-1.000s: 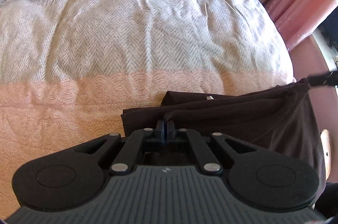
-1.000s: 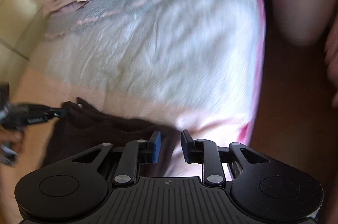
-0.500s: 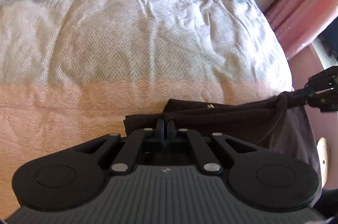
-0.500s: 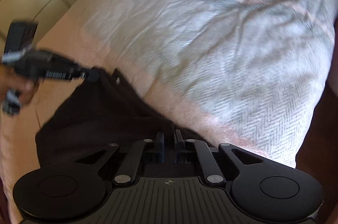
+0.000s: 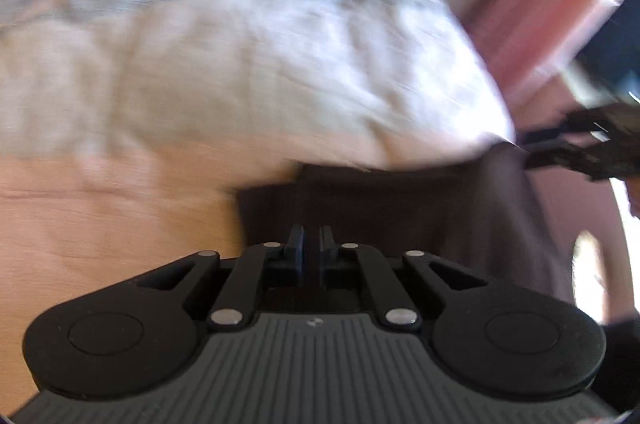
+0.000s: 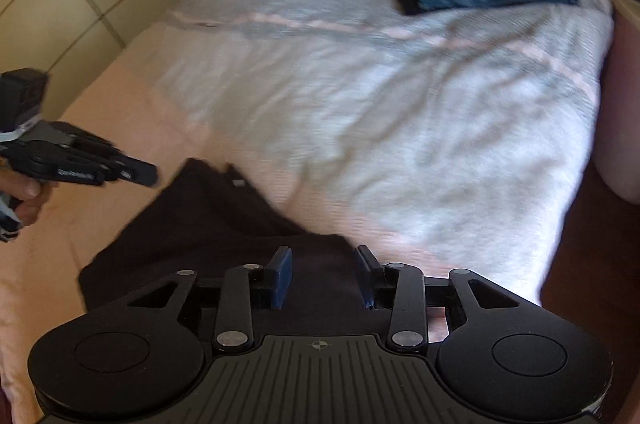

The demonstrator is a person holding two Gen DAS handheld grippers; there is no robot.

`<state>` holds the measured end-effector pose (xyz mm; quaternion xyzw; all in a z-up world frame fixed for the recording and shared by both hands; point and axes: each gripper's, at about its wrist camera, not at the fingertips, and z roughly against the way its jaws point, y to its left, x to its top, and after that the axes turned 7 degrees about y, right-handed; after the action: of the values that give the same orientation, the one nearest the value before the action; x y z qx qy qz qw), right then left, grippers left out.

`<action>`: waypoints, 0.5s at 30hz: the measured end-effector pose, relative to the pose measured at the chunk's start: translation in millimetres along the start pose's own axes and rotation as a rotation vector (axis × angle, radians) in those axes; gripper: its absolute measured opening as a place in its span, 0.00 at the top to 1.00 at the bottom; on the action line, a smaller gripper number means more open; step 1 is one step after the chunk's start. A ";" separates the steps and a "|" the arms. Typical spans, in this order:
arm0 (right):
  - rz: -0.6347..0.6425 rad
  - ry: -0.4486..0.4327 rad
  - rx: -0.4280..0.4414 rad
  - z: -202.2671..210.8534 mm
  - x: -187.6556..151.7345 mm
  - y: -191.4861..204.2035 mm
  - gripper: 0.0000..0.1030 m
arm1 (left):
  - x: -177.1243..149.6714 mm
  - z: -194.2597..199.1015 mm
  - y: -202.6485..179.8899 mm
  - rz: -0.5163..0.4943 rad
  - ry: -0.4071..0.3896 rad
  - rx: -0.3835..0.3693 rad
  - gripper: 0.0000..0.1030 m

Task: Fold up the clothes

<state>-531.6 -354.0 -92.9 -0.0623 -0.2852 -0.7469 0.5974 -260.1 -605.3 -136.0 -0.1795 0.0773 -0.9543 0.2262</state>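
Dark brown soft cloth garment (image 6: 208, 232) is lying part-folded at the near edge of the pale quilted bed (image 6: 400, 112), limp and light, best pinched at corners; left gripper (image 5: 311, 242) is parting slightly off it, right gripper (image 6: 324, 276) is opening, nothing gripped.

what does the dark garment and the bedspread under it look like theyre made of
Dark garment: a thin, soft, matte fabric, perhaps cotton jersey; it lies limp in flat folds with no sheen. Bedspread: a thicker woven or quilted textile, pale grey and pink, matte; fine ribbing shows at its far edge and it creases softly. Blur hides the weave.
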 end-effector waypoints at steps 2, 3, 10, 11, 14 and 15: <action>0.047 0.033 0.053 -16.1 -0.3 16.2 0.63 | -0.1 -21.9 -11.8 -0.043 0.036 0.009 0.94; 0.075 0.050 0.074 -25.4 -0.3 23.5 0.63 | 0.2 -33.4 -16.0 -0.060 0.053 0.020 0.94; 0.180 0.073 0.039 -64.3 2.8 24.5 0.63 | 0.0 -55.2 12.6 0.029 0.007 0.097 0.97; 0.177 0.072 0.031 -60.4 -0.9 22.7 0.63 | 0.0 -53.8 16.0 0.036 0.004 0.102 0.97; 0.171 0.117 -0.014 -45.2 -23.0 11.2 0.63 | 2.7 -48.8 17.3 0.009 0.016 0.124 0.97; 0.148 0.134 -0.028 -38.9 -32.1 3.3 0.63 | 3.3 -46.2 16.3 -0.001 0.018 0.134 0.97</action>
<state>-510.0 -346.4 -138.0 -0.0414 -0.2287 -0.7072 0.6678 -273.7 -618.2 -181.4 -0.1554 0.0152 -0.9590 0.2366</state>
